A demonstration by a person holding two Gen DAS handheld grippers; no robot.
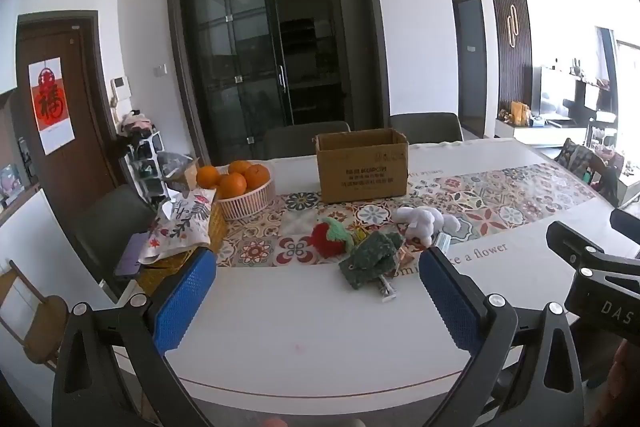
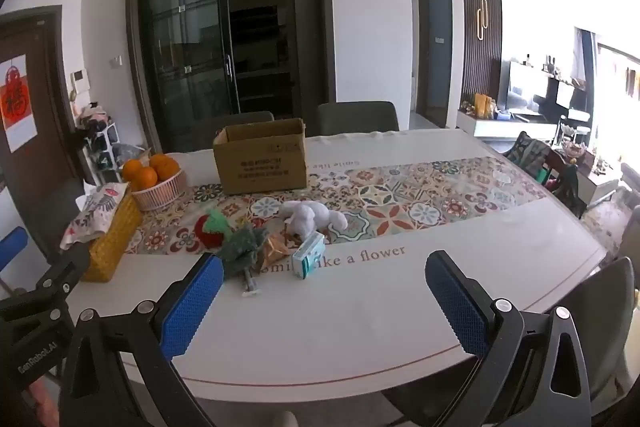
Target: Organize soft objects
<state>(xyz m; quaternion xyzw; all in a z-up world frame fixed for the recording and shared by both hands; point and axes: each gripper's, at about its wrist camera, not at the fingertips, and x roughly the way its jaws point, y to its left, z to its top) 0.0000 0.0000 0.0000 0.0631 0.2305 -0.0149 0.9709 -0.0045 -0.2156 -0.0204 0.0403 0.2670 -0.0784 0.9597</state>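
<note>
While both claws gape empty, the green plush (image 2: 244,245) lies just ahead of the right claw (image 2: 324,291) (toward its left finger). From the left claw (image 1: 318,281) it sits ahead, right of centre.

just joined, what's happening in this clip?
A person holds a claw in each hand over a white table. The left claw and right claw are both wide open and hold nothing. Ahead lie the soft toys: a red strawberry plush, a green plush and a white plush, plus a small carton. An open cardboard box stands behind them. Nothing has been picked up yet.
</note>
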